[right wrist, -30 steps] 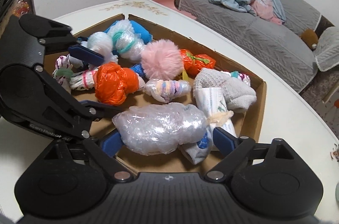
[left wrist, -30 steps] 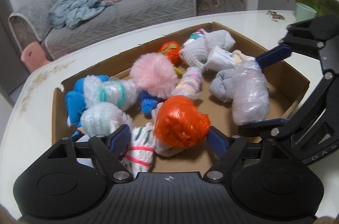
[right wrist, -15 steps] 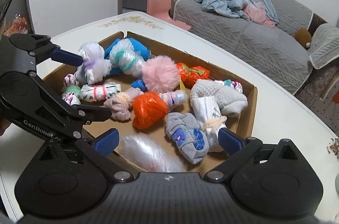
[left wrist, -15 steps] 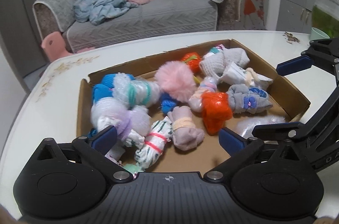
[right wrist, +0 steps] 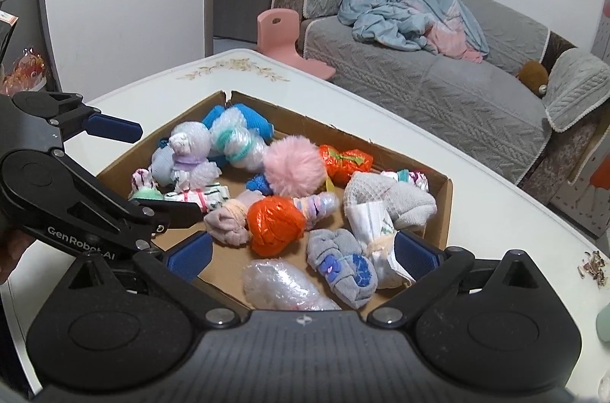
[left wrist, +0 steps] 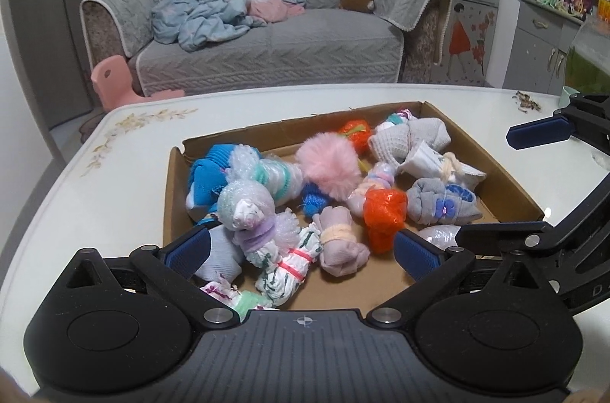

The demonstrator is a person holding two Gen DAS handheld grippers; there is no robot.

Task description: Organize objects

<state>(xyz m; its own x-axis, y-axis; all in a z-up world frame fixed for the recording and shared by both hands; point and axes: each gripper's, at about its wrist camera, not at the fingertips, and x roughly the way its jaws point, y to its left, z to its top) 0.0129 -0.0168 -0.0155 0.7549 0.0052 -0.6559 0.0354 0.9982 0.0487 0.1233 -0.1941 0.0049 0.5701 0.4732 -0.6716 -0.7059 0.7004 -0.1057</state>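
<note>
A shallow cardboard tray on the white table holds several rolled socks and wrapped bundles. Among them are a pink pompom, an orange bundle and a clear bubble-wrap bundle at the near edge. My left gripper hovers above the tray's near side, open, with nothing pressed between its pads. My right gripper hangs over the clear bundle and a grey sock. Its jaws are opening and grip nothing. Each gripper also shows in the other's view: right gripper, left gripper.
A grey sofa with a heap of blue and pink cloth stands beyond the table, with a pink child's chair beside it. A pale green cup and some crumbs sit on the table to the tray's right.
The left gripper let go of the orange bundle and the right let go of the clear bundle. Both bundles now lie in the tray. Both grippers have lifted back with wider jaws.
</note>
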